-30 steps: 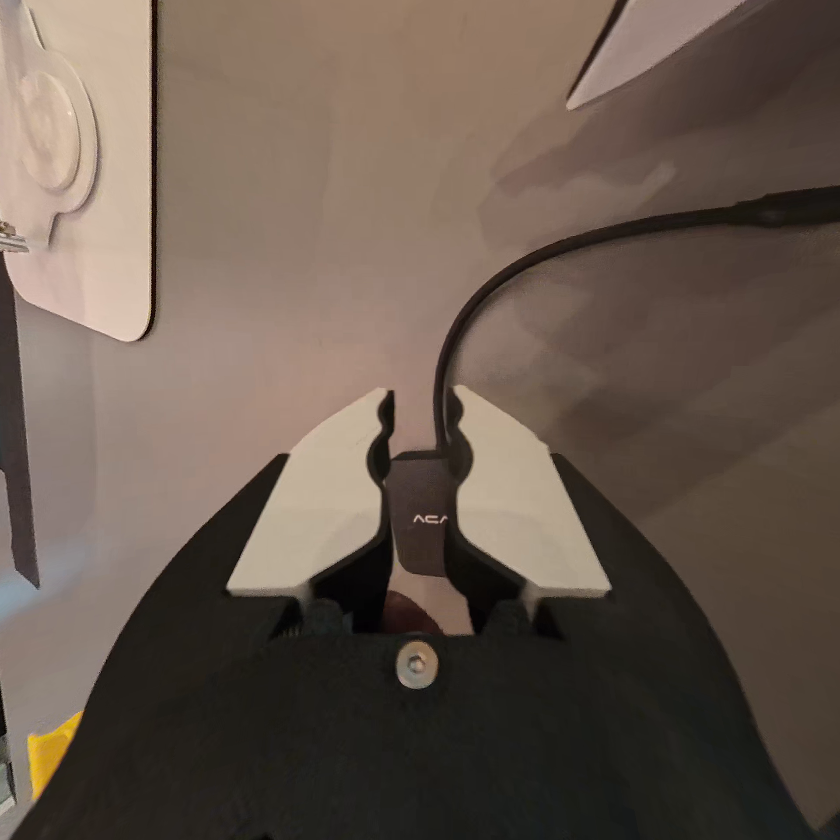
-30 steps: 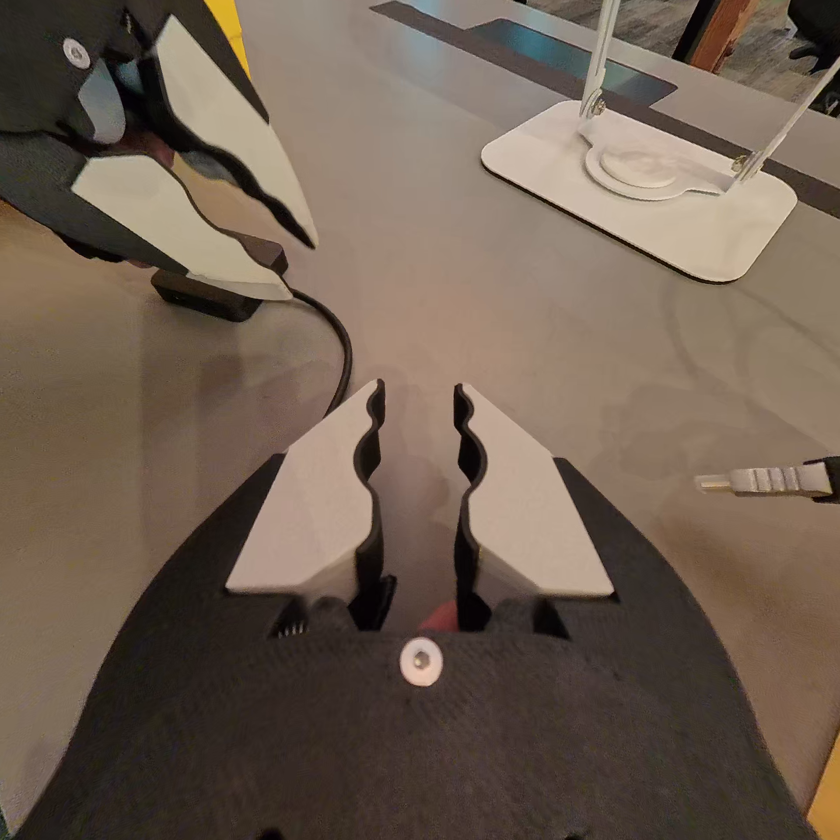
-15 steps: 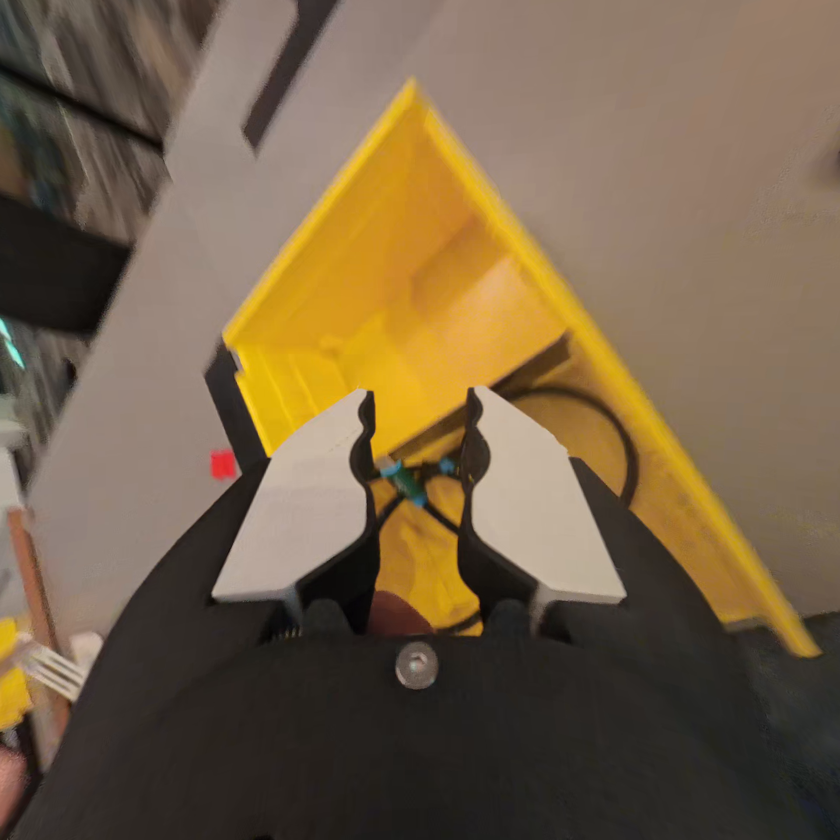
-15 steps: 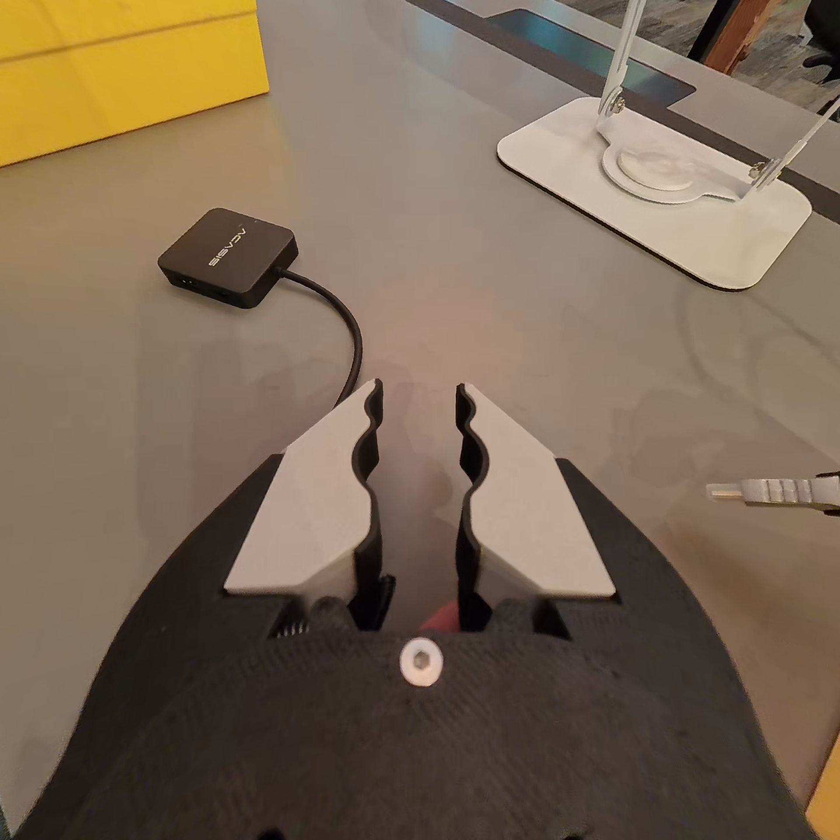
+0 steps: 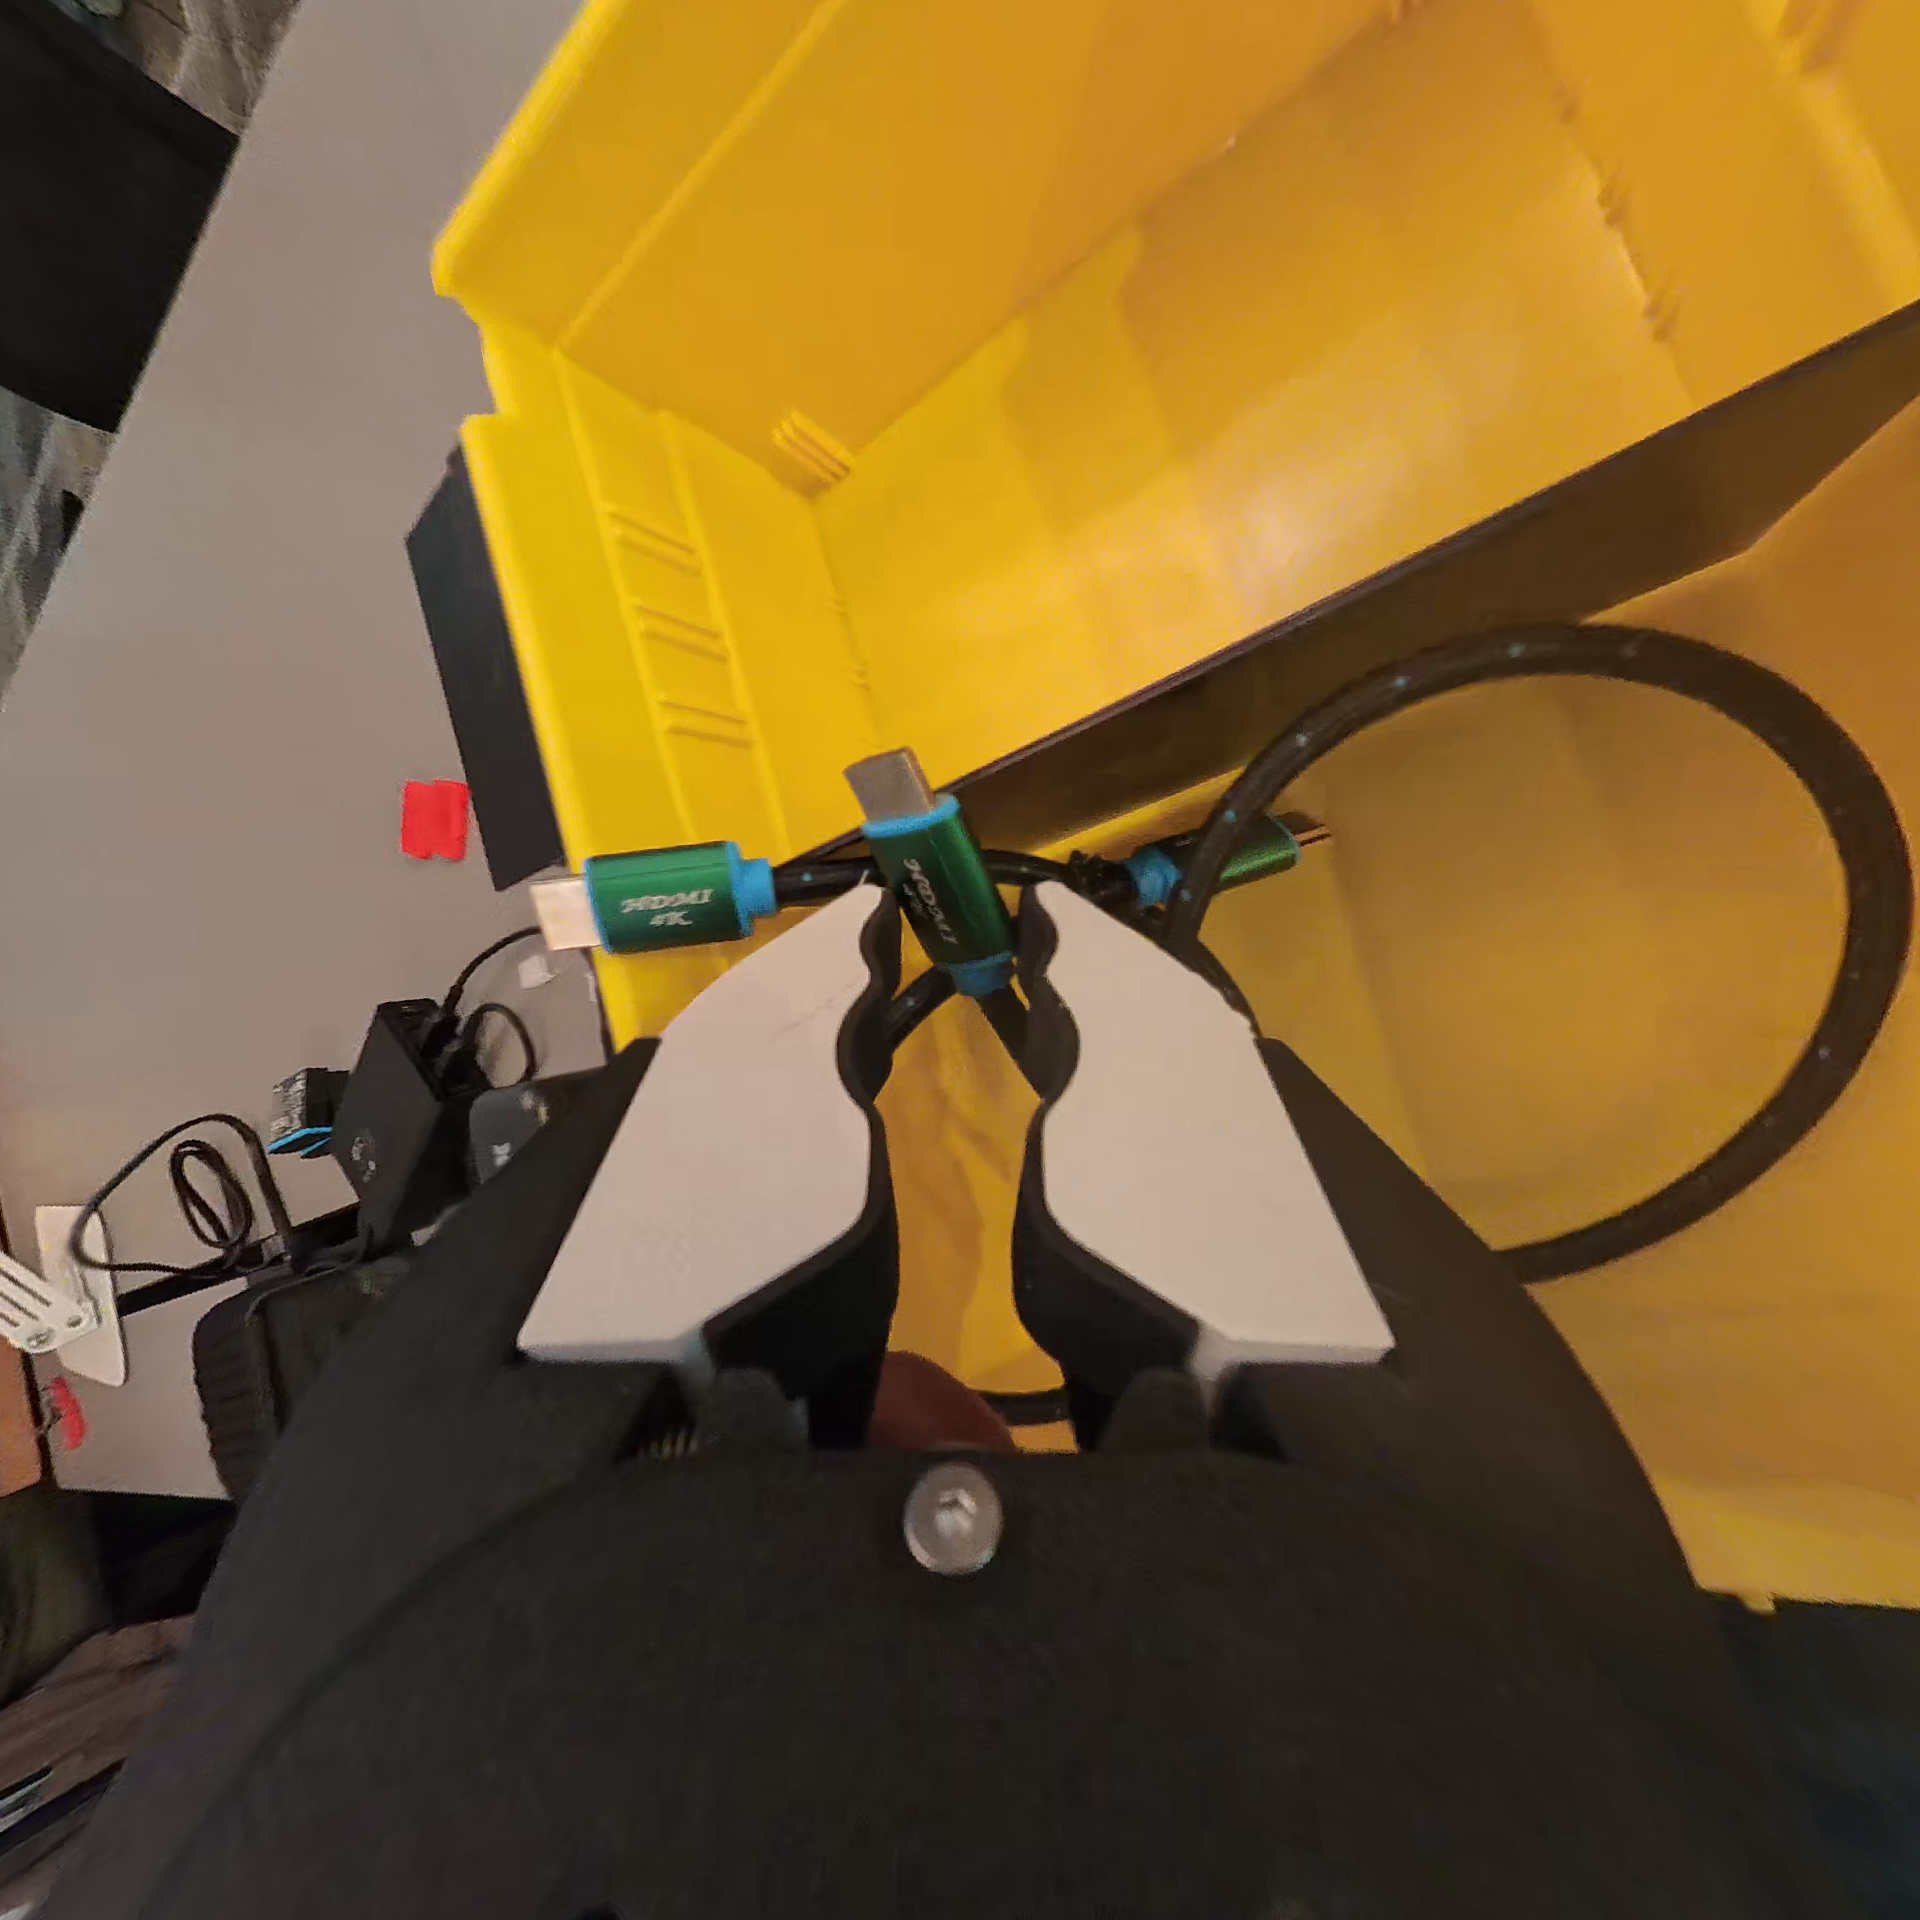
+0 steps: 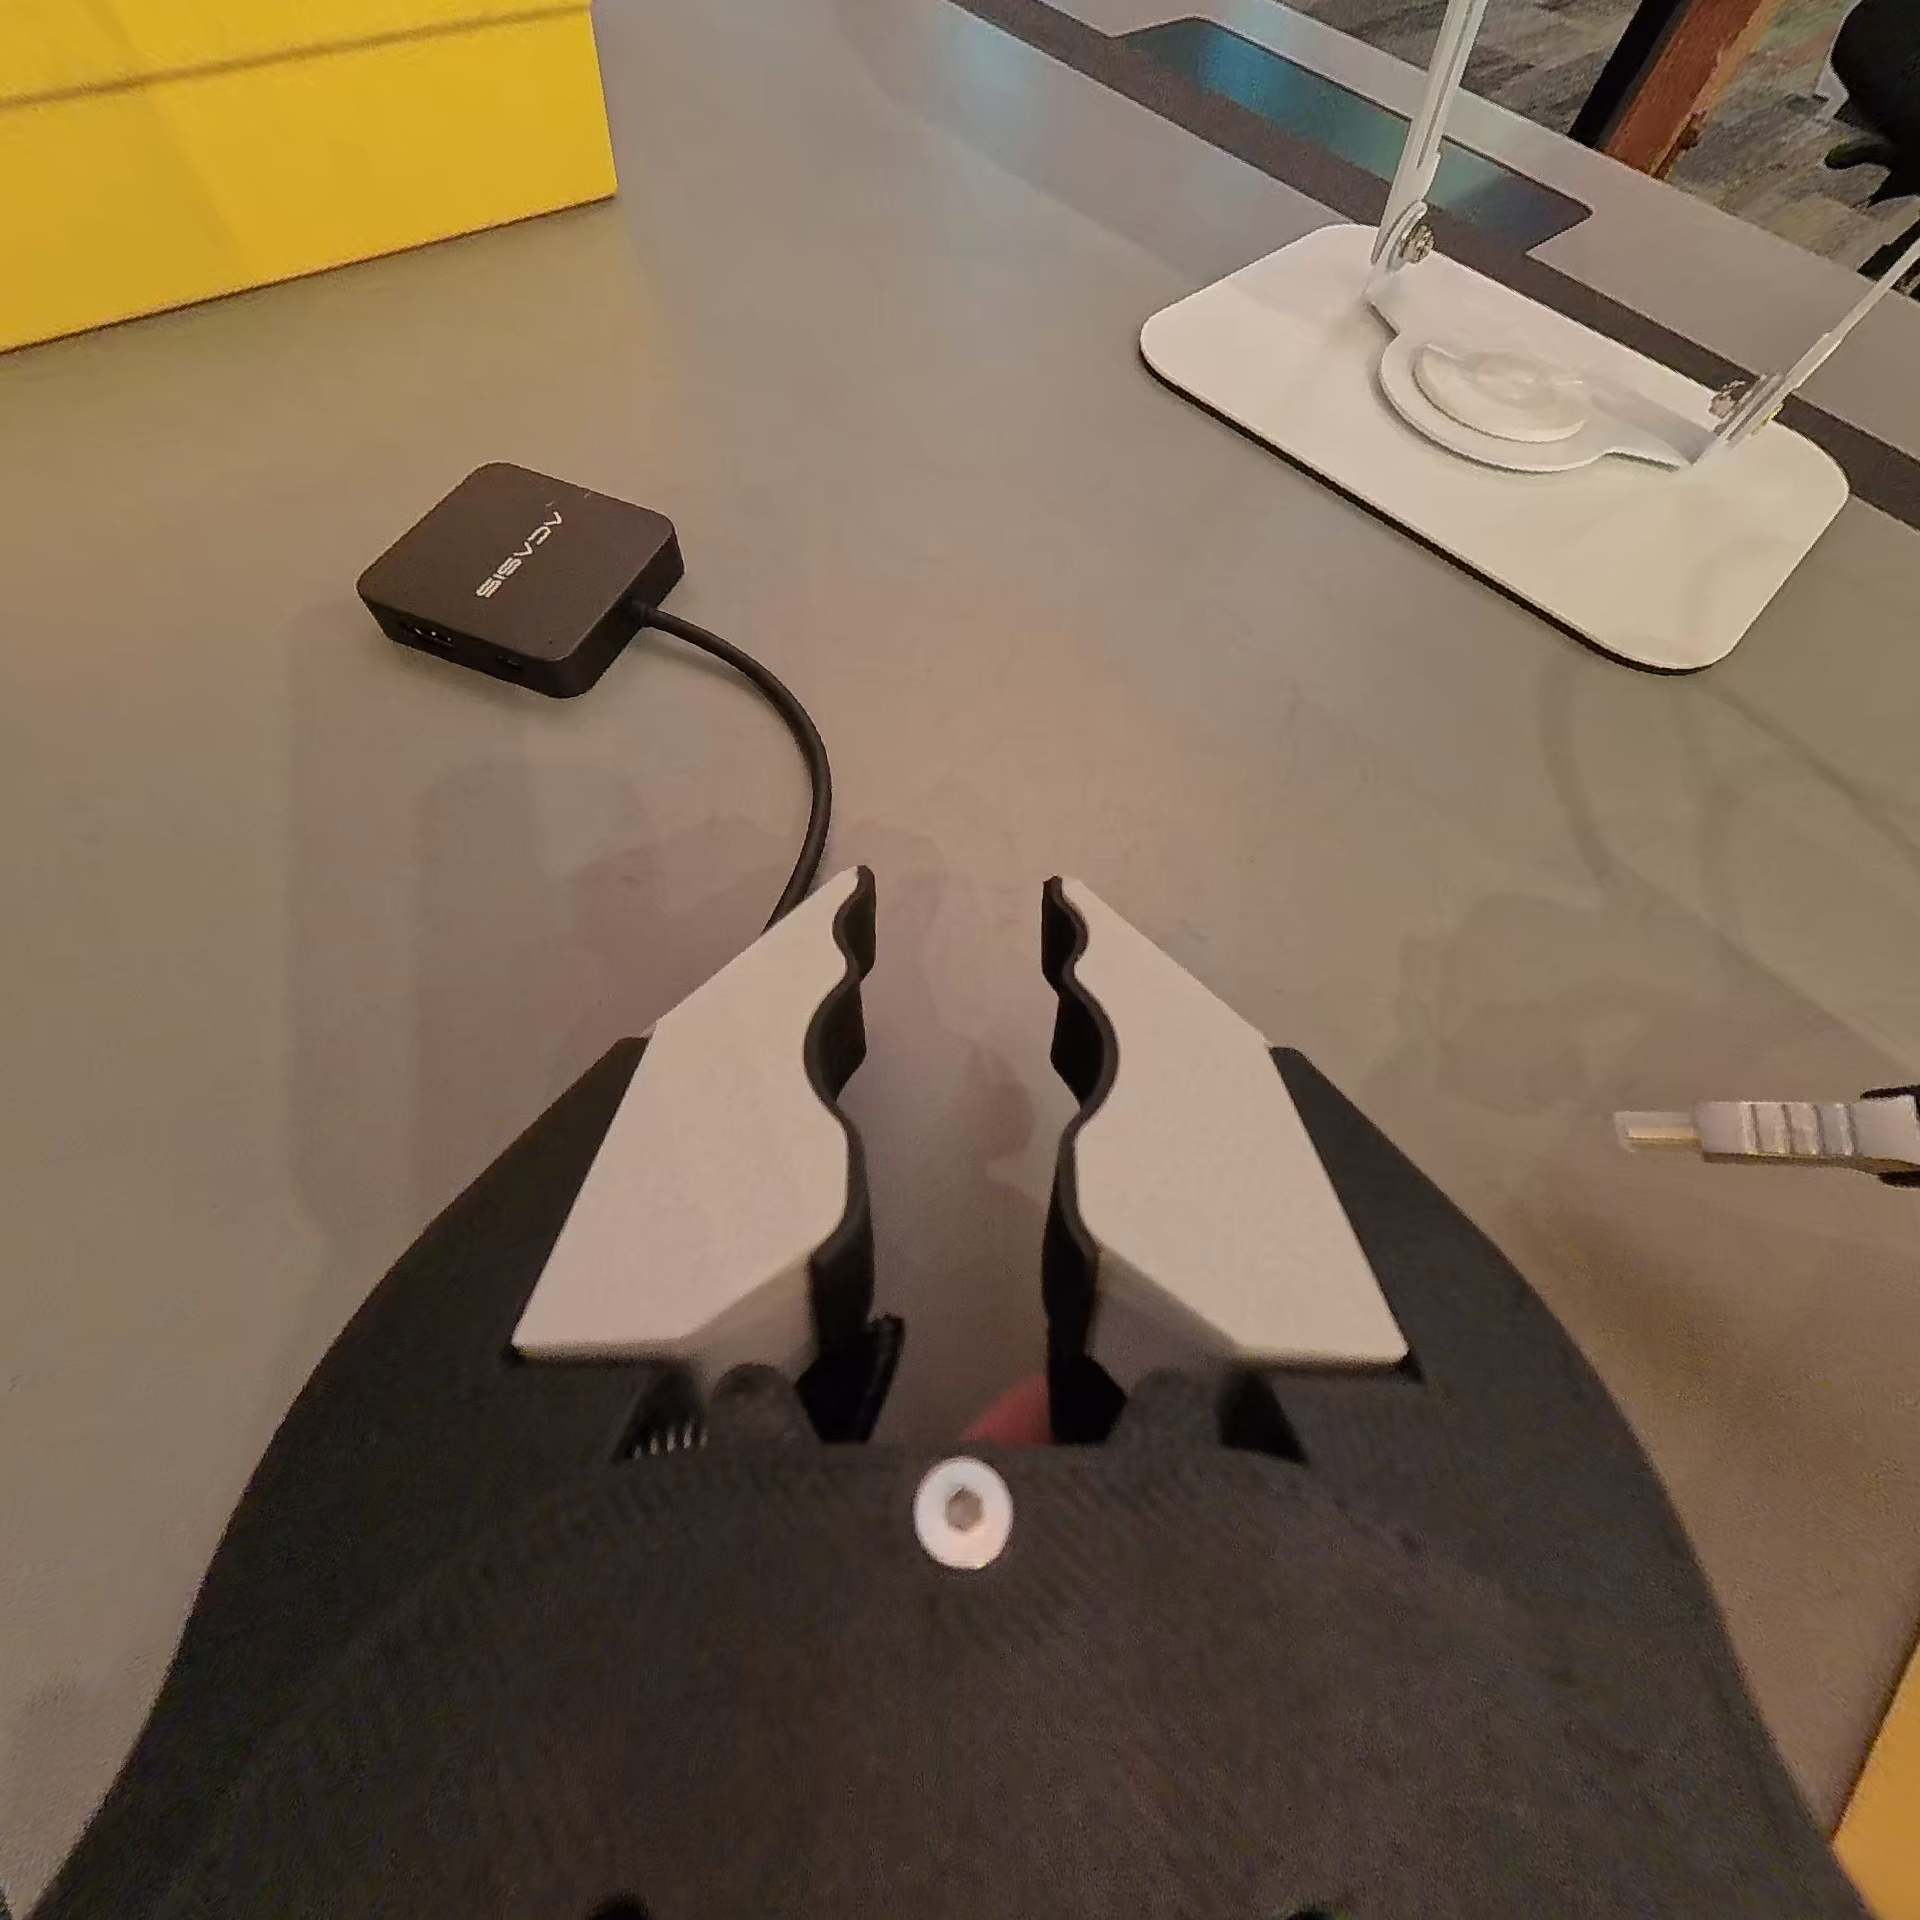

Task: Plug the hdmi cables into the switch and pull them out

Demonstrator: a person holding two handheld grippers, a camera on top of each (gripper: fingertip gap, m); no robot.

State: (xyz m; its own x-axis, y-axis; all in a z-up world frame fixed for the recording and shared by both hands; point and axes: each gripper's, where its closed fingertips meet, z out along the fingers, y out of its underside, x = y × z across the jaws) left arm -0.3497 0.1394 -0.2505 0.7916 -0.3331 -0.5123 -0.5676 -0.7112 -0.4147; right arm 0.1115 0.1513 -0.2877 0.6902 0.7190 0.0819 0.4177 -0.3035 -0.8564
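Left fingers: the left gripper (image 5: 951,925) reaches into the yellow bin (image 5: 1039,312), its fingers a narrow gap apart; the fingertips (image 5: 842,935) flank the green plug with blue collar (image 5: 940,894) that stands between them. Whether the pads already press on the plug I cannot tell; they look just beside it, at most grazing its sides.
Right fingers: the right gripper (image 6: 956,894) hangs over the grey table (image 6: 1039,520) with a moderate gap between its fingers; nothing lies between them and nothing touches them.
Plug between left tips: tilted, metal end pointing up and away, blue collar toward the camera, its braided cable running down between the fingers.
Second green plug (image 5: 660,897): lies crosswise just left of the first, metal end pointing left, over the bin's edge.
Third green plug (image 5: 1236,857): partly hidden, to the right behind the first, near the bin's dark divider (image 5: 1455,582).
Braided black cable (image 5: 1766,935): curves in a wide loop on the bin floor, right of the left gripper.
Switch (image 6: 520,577): small flat black box on the table, well ahead and left of the right gripper, ports empty on the side facing the camera; its own black lead (image 6: 800,758) curves back toward the left finger.
Grey plug (image 6: 1756,1135): at the right edge of the right wrist view, apart from the gripper, metal end pointing left.
White stand base (image 6: 1558,499): far right on the table.
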